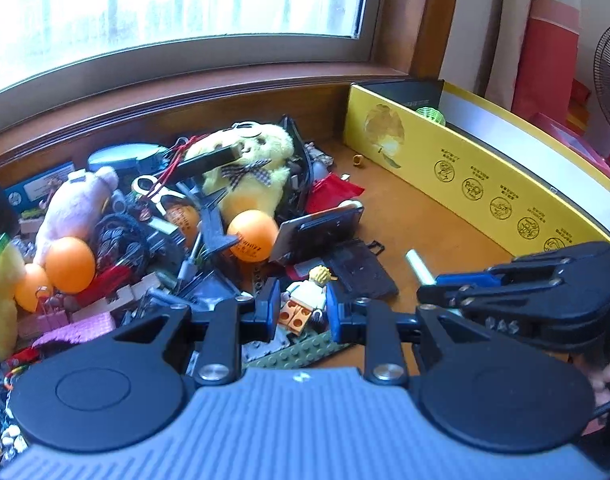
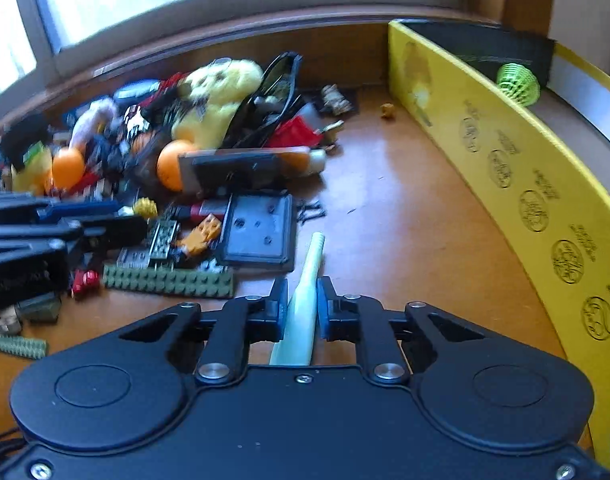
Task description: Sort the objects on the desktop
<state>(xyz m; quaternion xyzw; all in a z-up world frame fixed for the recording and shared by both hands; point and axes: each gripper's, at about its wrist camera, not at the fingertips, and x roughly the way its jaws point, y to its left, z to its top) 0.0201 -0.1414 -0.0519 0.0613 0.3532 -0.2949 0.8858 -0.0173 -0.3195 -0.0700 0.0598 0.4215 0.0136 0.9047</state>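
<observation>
Barely started: your right claw (image 2: 301, 304) pinches a pale green tube (image 2: 305, 300), left claw (image 1: 299, 312) nips the minifigure (image 1: 305, 300), pile (image 1: 165, 220) on worktop (image 2: 405, 208) unsorted, only a green ball (image 2: 519, 84) in yellow box (image 2: 505, 160).

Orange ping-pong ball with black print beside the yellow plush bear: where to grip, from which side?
Grip the orange printed ball across its widest part, coming from above and slightly from the near side. Its top is bare, but the yellow plush bear crowds it behind, a black plastic piece on its left and a propped dark panel on its right, so jaws have little room at the sides.
</observation>
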